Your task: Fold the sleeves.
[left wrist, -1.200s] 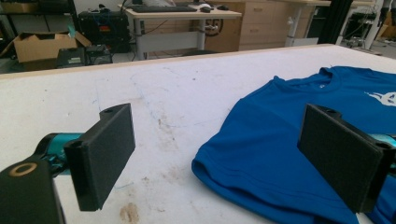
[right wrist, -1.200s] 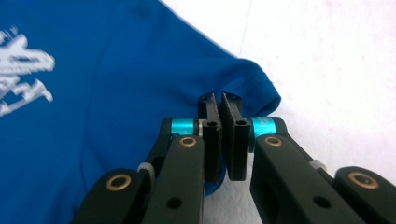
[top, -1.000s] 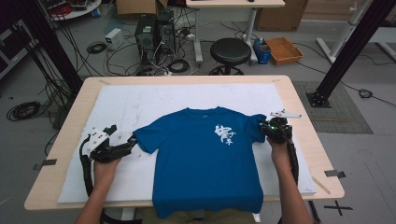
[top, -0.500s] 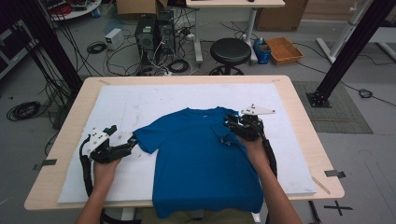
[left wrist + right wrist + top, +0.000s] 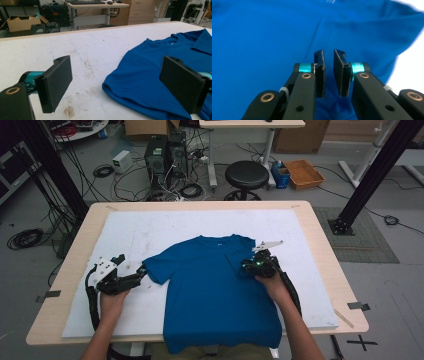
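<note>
One blue T-shirt lies on one white mat, which covers one wooden table. Two hand-held grippers are present, the left gripper and the right gripper, each with two black jaws, giving four jaws in all; two forearms enter from the lower edge. On the floor beyond the table stand one round black stool, one orange tray, two dark computer towers, and one small white box. Strips of dark tape mark the floor, one at the left and one at the right. Floor cables are too tangled to count.
</note>
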The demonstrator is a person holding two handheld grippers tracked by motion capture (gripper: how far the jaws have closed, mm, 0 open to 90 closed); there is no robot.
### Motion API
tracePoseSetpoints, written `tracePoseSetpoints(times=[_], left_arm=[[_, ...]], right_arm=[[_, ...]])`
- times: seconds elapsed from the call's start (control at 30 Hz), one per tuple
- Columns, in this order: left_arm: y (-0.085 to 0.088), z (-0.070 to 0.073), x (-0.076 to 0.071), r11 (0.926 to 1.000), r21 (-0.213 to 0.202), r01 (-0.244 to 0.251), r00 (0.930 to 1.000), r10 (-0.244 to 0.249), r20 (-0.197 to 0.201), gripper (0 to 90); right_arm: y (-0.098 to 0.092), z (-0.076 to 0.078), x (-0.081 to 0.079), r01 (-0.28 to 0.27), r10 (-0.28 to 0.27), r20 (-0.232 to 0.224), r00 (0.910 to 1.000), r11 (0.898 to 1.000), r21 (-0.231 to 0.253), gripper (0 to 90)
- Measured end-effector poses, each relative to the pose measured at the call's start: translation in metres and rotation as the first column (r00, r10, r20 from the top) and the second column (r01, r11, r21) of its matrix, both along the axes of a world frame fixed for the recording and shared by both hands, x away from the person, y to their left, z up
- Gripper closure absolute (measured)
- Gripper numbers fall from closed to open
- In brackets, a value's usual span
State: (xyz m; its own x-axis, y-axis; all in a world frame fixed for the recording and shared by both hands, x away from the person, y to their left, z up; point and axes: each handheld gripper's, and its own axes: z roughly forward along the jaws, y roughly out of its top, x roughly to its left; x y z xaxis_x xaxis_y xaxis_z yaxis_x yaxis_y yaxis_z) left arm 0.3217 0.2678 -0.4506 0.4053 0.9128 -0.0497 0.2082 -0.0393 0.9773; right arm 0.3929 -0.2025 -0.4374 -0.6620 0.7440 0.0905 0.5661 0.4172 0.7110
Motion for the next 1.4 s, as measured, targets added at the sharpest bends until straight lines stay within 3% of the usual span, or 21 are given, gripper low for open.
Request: tracePoseSetpoints(times=[0.07, 0.13, 0.37, 0.47, 0.57, 0.63, 0.77, 0.8, 0.87, 0.9, 0.97, 1.03, 1.13, 1.2, 1.27, 1.4], left_arm=[[0.000, 0.000, 0.000, 1.0000, -0.002, -0.002, 1.0000, 0.002, -0.003, 11.9], [0.000, 0.000, 0.000, 1.0000, 0.002, 0.000, 1.0000, 0.000, -0.003, 12.5], [-0.002, 0.001, 0.001, 0.9997, 0.023, -0.008, 0.9998, 0.008, -0.016, 15.3], [-0.003, 0.001, 0.003, 0.9994, 0.028, -0.019, 0.9992, 0.020, -0.035, 15.4], [-0.004, 0.001, 0.005, 0.9989, 0.041, -0.022, 0.9985, 0.024, -0.049, 16.2], [-0.005, 0.002, 0.006, 0.9983, 0.051, -0.026, 0.9976, 0.029, -0.062, 17.0], [-0.006, 0.002, 0.008, 0.9974, 0.067, -0.026, 0.9958, 0.032, -0.085, 18.5], [-0.007, 0.002, 0.009, 0.9973, 0.066, -0.030, 0.9955, 0.035, -0.088, 18.7], [-0.007, 0.002, 0.010, 0.9971, 0.070, -0.029, 0.9949, 0.036, -0.094, 19.2], [-0.007, 0.002, 0.010, 0.9968, 0.076, -0.027, 0.9946, 0.034, -0.099, 19.5], [-0.008, 0.002, 0.012, 0.9965, 0.079, -0.028, 0.9929, 0.036, -0.113, 21.9], [-0.010, 0.003, 0.014, 0.9952, 0.093, -0.029, 0.9908, 0.041, -0.129, 24.3], [-0.014, 0.003, 0.016, 0.9928, 0.119, -0.014, 0.9874, 0.032, -0.155, 25.9], [-0.015, 0.003, 0.020, 0.9908, 0.135, -0.009, 0.9835, 0.033, -0.178, 26.6], [-0.014, 0.005, 0.027, 0.9899, 0.141, -0.018, 0.9770, 0.048, -0.208, 27.8], [-0.014, 0.004, 0.044, 0.9949, 0.098, -0.026, 0.9506, 0.055, -0.305, 32.2]], right_arm=[[0.003, -0.004, -0.001, -0.020, 0.020, -0.012, 0.9997, 0.999, -0.048, 80.9], [0.003, -0.003, -0.003, -0.029, 0.028, -0.013, 0.9995, 0.998, -0.054, 80.8], [-0.015, 0.004, -0.014, -0.099, 0.099, -0.043, 0.9941, 0.995, -0.004, 73.7], [-0.026, 0.004, -0.016, -0.096, 0.096, -0.054, 0.9939, 0.995, -0.007, 73.9], [-0.036, 0.005, -0.017, -0.082, 0.084, -0.043, 0.9955, 0.995, 0.059, 70.2], [-0.039, 0.005, -0.018, -0.049, 0.051, -0.024, 0.9984, 0.996, 0.076, 68.9], [-0.036, -0.003, -0.018, -0.041, 0.040, -0.027, 0.9988, 0.999, -0.030, 72.6], [-0.036, -0.002, -0.018, -0.039, 0.038, -0.028, 0.9989, 0.999, -0.031, 72.6], [-0.037, 0.001, -0.019, -0.017, 0.016, -0.009, 0.9998, 0.995, -0.095, 70.3], [-0.039, 0.002, -0.019, -0.020, 0.019, -0.009, 0.9998, 0.996, -0.085, 64.8], [-0.044, 0.002, -0.020, -0.014, 0.013, -0.014, 0.9998, 1.000, -0.007, 55.5], [-0.053, 0.006, -0.020, 0.024, -0.025, 0.016, 0.9996, 0.997, 0.068, 48.3], [-0.060, 0.011, -0.022, 0.079, -0.086, 0.067, 0.9941, 0.993, 0.092, 49.9], [-0.061, 0.011, -0.023, 0.082, -0.089, 0.090, 0.9919, 0.994, 0.073, 52.4], [-0.062, 0.009, -0.024, 0.101, -0.107, 0.095, 0.9896, 0.993, 0.067, 48.6], [-0.071, 0.014, -0.025, 0.160, -0.173, 0.124, 0.9770, 0.981, 0.110, 40.5]])
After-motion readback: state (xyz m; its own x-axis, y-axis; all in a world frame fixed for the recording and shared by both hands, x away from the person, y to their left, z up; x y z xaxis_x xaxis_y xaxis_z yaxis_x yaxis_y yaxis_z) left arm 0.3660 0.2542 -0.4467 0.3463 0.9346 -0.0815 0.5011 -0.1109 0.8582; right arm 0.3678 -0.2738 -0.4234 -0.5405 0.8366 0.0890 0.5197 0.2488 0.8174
